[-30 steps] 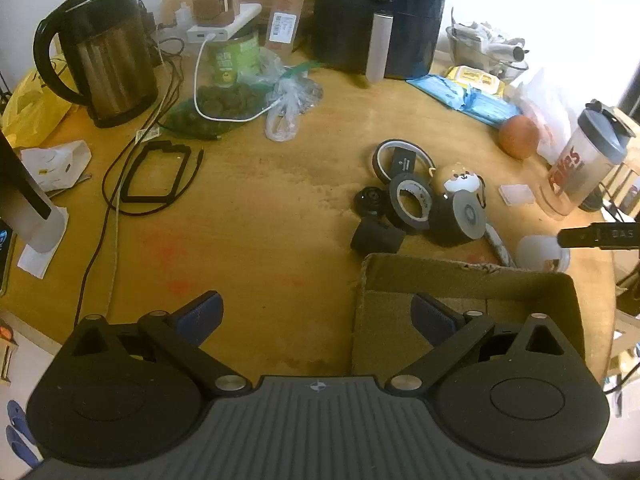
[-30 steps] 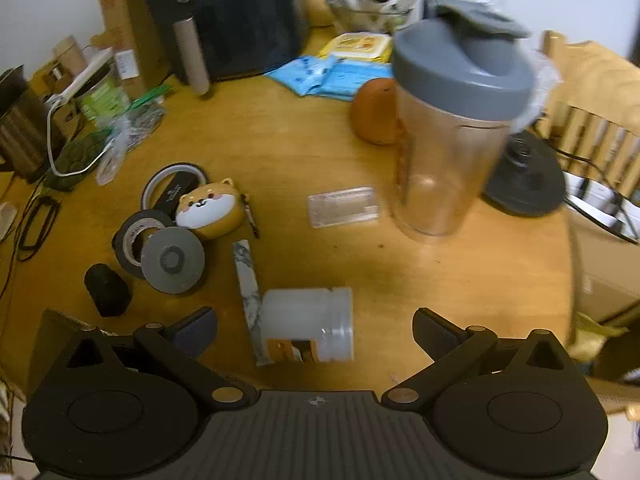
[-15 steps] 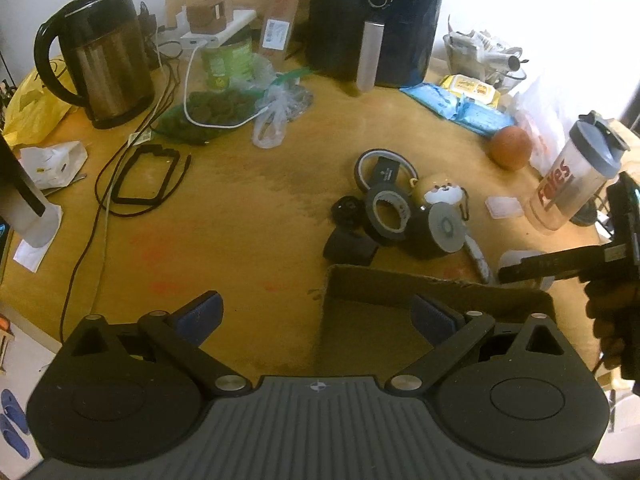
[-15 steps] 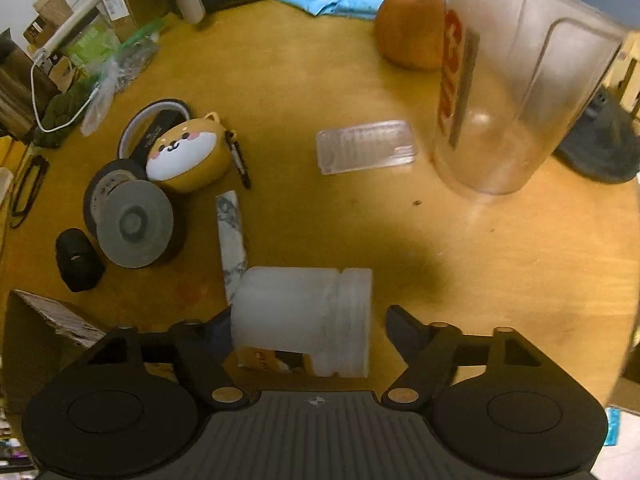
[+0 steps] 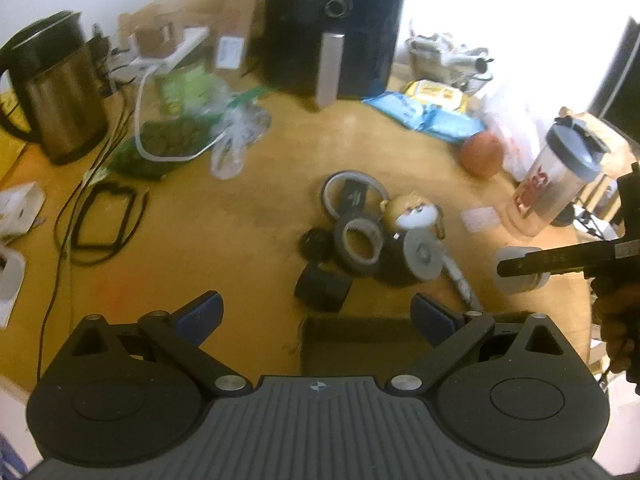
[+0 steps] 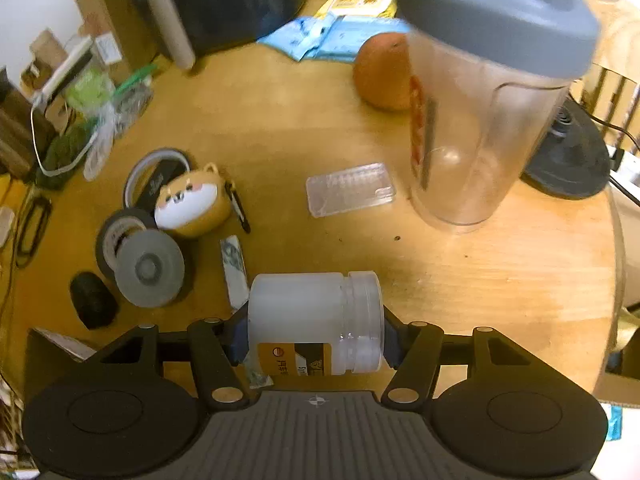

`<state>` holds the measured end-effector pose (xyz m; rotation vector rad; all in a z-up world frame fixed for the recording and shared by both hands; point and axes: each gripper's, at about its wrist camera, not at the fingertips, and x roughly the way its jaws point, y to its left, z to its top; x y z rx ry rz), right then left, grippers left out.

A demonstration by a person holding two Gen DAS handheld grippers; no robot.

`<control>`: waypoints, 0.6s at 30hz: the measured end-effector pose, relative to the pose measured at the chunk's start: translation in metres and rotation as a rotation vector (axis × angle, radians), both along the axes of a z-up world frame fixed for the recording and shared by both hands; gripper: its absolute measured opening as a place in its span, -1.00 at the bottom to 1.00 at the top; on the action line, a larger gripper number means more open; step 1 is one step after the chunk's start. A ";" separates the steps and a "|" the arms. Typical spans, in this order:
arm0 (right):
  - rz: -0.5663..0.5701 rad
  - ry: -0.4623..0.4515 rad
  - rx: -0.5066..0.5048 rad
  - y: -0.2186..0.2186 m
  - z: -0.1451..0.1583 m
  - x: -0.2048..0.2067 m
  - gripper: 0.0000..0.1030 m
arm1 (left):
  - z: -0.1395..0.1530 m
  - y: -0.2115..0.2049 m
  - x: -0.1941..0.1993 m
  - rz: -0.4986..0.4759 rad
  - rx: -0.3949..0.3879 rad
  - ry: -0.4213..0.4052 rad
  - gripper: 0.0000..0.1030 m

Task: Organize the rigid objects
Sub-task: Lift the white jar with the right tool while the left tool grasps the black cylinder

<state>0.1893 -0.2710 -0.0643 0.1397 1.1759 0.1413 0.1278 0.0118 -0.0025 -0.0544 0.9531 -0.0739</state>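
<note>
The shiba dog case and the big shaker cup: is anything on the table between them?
Yes. In the right wrist view a small clear plastic case lies flat on the table between the shiba dog case and the shaker cup, nearer the cup.

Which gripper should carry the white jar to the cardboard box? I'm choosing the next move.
Right. The right gripper already has its jaws closed on the white jar. The left gripper is open and empty, hovering above the cardboard box.

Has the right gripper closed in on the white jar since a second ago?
Yes. The right gripper advanced toward the shaker bottle and its fingers now clamp the white jar lying on its side.
</note>
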 end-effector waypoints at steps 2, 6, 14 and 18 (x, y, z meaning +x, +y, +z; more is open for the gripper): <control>-0.016 -0.011 0.011 -0.003 0.007 -0.001 0.24 | 0.003 -0.001 0.006 -0.021 -0.009 -0.009 0.99; -0.062 -0.042 0.030 -0.009 0.023 -0.006 0.24 | 0.002 -0.002 0.017 -0.064 -0.021 -0.014 0.99; -0.092 -0.100 0.037 -0.009 0.049 -0.027 0.24 | -0.008 0.009 0.033 -0.113 -0.049 0.018 0.99; -0.113 -0.122 0.047 -0.011 0.058 -0.035 0.24 | -0.015 0.014 0.045 -0.141 -0.037 0.043 0.98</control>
